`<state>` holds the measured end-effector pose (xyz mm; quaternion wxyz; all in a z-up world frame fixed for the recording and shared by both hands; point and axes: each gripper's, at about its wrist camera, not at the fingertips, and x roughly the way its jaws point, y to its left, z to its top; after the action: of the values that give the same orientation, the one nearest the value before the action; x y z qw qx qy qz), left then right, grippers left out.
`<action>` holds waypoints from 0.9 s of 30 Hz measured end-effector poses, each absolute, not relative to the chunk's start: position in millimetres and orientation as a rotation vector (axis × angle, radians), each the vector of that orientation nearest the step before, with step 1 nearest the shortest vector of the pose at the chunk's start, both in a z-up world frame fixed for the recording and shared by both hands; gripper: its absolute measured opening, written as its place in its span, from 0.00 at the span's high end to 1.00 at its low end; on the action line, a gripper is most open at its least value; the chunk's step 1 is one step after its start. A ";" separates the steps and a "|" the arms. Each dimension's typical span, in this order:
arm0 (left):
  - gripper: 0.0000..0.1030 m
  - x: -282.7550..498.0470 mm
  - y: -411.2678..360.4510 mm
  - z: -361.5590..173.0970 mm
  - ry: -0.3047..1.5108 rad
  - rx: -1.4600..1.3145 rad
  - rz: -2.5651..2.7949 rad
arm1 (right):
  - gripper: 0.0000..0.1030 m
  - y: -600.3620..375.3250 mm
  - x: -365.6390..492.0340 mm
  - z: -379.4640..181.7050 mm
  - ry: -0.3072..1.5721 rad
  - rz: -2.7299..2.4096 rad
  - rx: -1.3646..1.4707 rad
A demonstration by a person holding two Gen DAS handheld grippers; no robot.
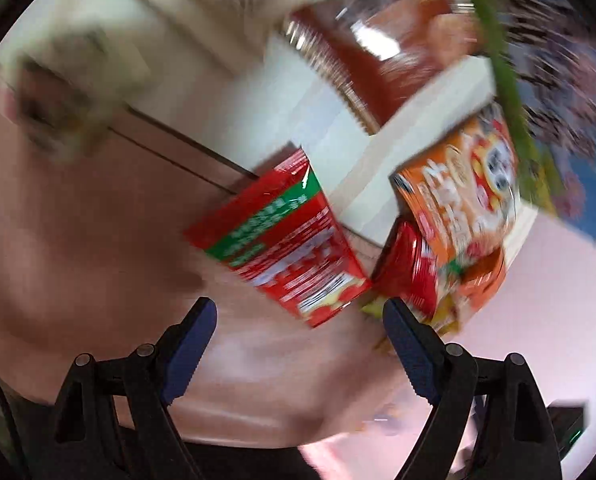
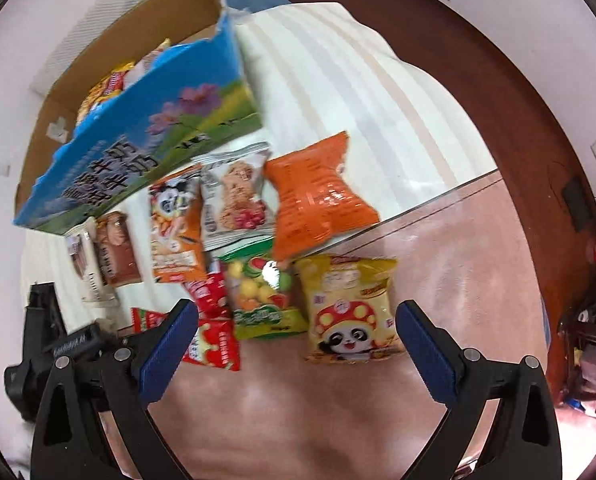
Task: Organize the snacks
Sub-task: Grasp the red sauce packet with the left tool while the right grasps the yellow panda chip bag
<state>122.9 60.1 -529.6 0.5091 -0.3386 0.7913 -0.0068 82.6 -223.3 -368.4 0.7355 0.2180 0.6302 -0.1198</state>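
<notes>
- Left gripper [image 1: 299, 322]: jaws apart, nothing between them; a red snack packet [image 1: 286, 240] lies just past the tips at 12 o'clock, blurred by motion.
- Blue cardboard box [image 2: 146, 132] at 10 o'clock in the right wrist view, holding what seem to be snack bags.
- Orange packet [image 2: 321, 196] at 12 o'clock, over the white cloth's [image 2: 357, 92] edge.
- Right gripper [image 2: 298, 322]: jaws wide, empty; the yellow panda packet [image 2: 349, 308] lies between the fingertips on the pink tabletop [image 2: 298, 412].
</notes>
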 end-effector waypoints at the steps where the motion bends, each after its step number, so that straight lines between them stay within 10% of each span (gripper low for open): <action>1: 0.18 123.5 57.0 -537.7 1.918 -0.860 0.002 | 0.02 -225.6 83.0 -369.8 1.383 -0.269 0.476; 8: 0.20 126.4 39.4 -553.3 1.887 -0.840 0.093 | 0.02 -239.4 86.4 -387.2 1.422 -0.309 0.445; 14: 0.47 125.4 17.0 -531.5 1.858 -0.491 -0.048 | 0.02 -239.5 87.9 -421.7 1.526 -0.297 0.386; 21: 0.47 133.0 26.3 -498.2 1.765 -0.268 -0.065 | 0.05 -237.9 86.3 -455.3 1.589 -0.291 0.416; 27: 0.46 123.6 46.5 -503.4 1.839 -0.561 -0.091 | 0.29 -238.5 82.1 -469.6 1.604 -0.292 0.445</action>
<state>123.6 46.5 -503.4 0.5714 -0.2391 0.7841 -0.0388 82.1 -238.5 -469.6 0.6638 0.1970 0.7098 -0.1293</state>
